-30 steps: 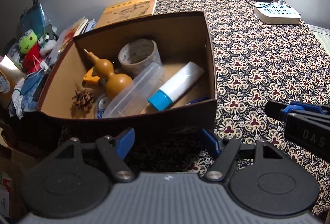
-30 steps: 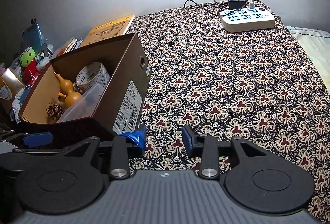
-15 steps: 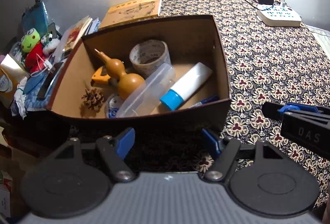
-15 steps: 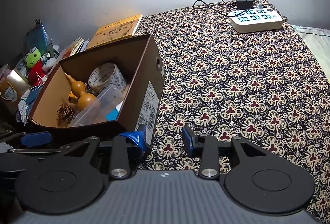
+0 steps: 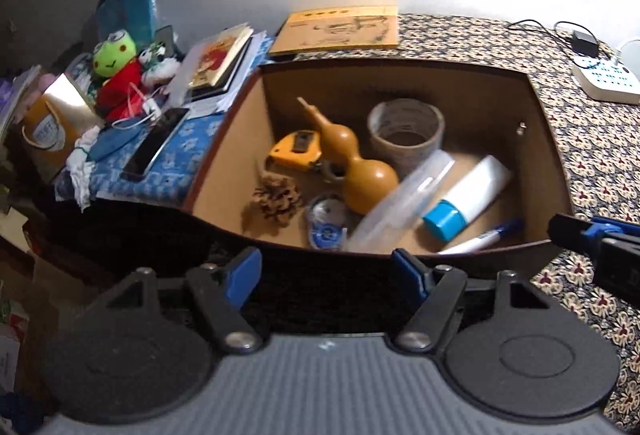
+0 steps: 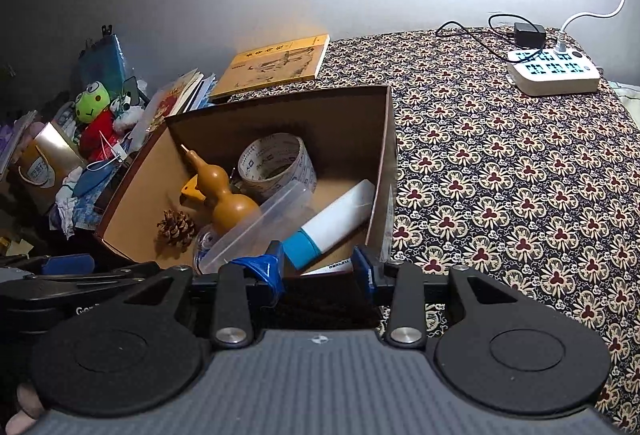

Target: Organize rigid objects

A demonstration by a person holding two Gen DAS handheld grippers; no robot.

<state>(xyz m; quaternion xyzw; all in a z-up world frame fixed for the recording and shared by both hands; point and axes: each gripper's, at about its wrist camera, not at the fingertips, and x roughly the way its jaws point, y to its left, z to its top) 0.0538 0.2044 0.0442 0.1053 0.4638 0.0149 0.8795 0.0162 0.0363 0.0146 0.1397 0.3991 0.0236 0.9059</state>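
Observation:
A brown cardboard box [image 5: 540, 139] [image 6: 384, 139] sits on the patterned cloth. It holds a tan gourd [image 5: 360, 171] [image 6: 224, 195], a tape roll [image 5: 406, 133] [image 6: 276, 165], a pine cone [image 5: 276, 201] [image 6: 176, 229], a yellow tape measure [image 5: 296, 151], a clear plastic case [image 5: 404, 207] [image 6: 260, 231], a white tube with a blue cap [image 5: 468, 199] [image 6: 332, 223] and a pen [image 5: 480, 241]. My left gripper [image 5: 326, 275] is open and empty in front of the box's near wall. My right gripper [image 6: 320, 271] is open and empty at the box's near right corner; it shows at the right in the left wrist view [image 5: 600, 243].
A yellow book [image 5: 340, 31] [image 6: 276, 67] lies behind the box. A white power strip [image 6: 554, 73] [image 5: 604, 83] with cables sits at the far right. Left of the box are a frog plush [image 5: 116, 71] [image 6: 94, 115], a phone [image 5: 156, 143], books and clutter.
Both grippers have moved left and closer to the box, which now fills more of each view. Both stay open and empty.

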